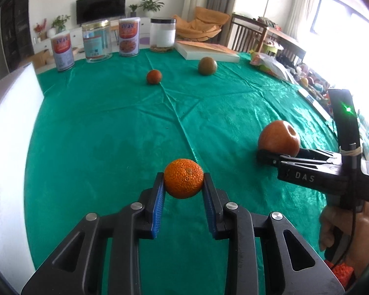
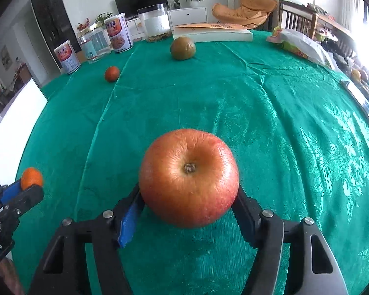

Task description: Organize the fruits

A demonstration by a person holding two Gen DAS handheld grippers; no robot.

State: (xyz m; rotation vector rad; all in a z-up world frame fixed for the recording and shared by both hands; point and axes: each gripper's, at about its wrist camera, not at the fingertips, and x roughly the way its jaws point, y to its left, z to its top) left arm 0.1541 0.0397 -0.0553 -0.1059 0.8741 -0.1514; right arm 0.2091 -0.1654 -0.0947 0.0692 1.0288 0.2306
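A bumpy orange mandarin (image 1: 183, 182) sits between the blue pads of my left gripper (image 1: 183, 180), which is shut on it just above the green tablecloth (image 1: 110, 127). My right gripper (image 2: 188, 193) is shut on a large red apple (image 2: 188, 177), stem end facing the camera, with both fingers pressed against its sides. The left wrist view shows that apple (image 1: 279, 137) to the right, on top of the right gripper's fingers (image 1: 270, 158). Farther back on the cloth lie a small dark orange fruit (image 1: 154, 76) and a greenish round fruit (image 1: 207, 66), both loose.
Along the far edge stand two printed cans (image 1: 128, 36), a clear jar (image 1: 96, 40) and a black-lidded jar (image 1: 162, 35). A thick book (image 1: 206, 50) and a plastic bag (image 1: 270, 62) lie at the back right. A white panel (image 1: 9, 123) borders the left side.
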